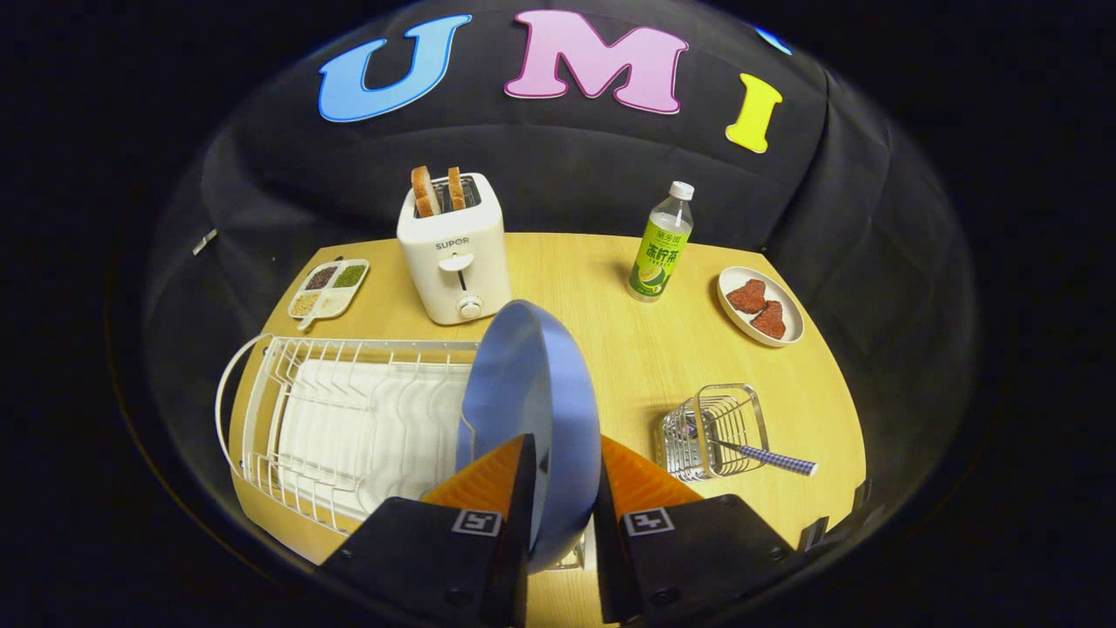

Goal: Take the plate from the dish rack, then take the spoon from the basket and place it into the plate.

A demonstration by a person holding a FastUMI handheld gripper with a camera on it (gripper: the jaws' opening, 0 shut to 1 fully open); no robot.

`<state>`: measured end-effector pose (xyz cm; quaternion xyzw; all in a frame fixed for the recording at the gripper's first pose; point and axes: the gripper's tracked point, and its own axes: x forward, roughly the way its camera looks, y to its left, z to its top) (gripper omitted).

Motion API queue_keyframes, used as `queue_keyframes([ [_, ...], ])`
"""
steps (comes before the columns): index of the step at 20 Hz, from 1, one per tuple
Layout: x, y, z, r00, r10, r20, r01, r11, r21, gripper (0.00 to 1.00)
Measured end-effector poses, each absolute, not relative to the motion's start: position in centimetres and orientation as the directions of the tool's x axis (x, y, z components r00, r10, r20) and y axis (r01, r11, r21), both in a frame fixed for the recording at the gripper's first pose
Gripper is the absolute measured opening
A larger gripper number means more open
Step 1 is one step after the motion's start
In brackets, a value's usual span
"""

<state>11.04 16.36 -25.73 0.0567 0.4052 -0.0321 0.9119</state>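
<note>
The gripper [562,488] sits closest, its two fingers drawn in narrow on the lower edge of the blue plate [523,410], one finger on each face, so the plate stands on edge between them. It is one plate, held upright at the right end of the white dish rack [349,410]; an edge-on pinch suits a thing that stood in slots, since a flat grasp would have no room among the wires. Whether the plate's lower rim is fully clear of the rack is hidden by the fingers. I judge the first step to be in hand, with the plate yet to be laid flat on the wooden table [628,349].

The rack holds nothing else that I can make out. To the right of the fingers stands one wire basket [715,432], and one spoon [767,458] with a checked handle leans out of it, handle toward the right, which leaves it easy to pick up afterwards.

Beyond the plate is one white toaster [453,257] with two slices of bread [438,190] standing in its slots. Left of it lies one divided dish [330,288] holding what look like three sorts of grain or seed. Farther right stands one bottle [661,244] with a green label, upright and capped, and near it one small white plate [760,305] carrying two reddish pieces of food. These lie well apart from the basket, so the open wood between bottle and basket looks the likely place for the plate.
</note>
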Motion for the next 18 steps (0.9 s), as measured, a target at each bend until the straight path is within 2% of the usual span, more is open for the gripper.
queue_keyframes([
  [3, 11.0, 16.9, -25.3, 0.671, -0.047, -0.740, 0.100, 0.995, 0.028, 0.30],
  [7, 11.7, 17.3, -24.2, 0.682, -0.086, -0.726, 0.082, 0.996, -0.041, 0.30],
  [14, 12.2, 15.6, -21.7, 0.718, -0.099, -0.689, 0.102, 0.994, -0.037, 0.26],
  [18, 11.9, 14.8, -20.0, 0.747, -0.054, -0.663, 0.102, 0.994, 0.034, 0.26],
])
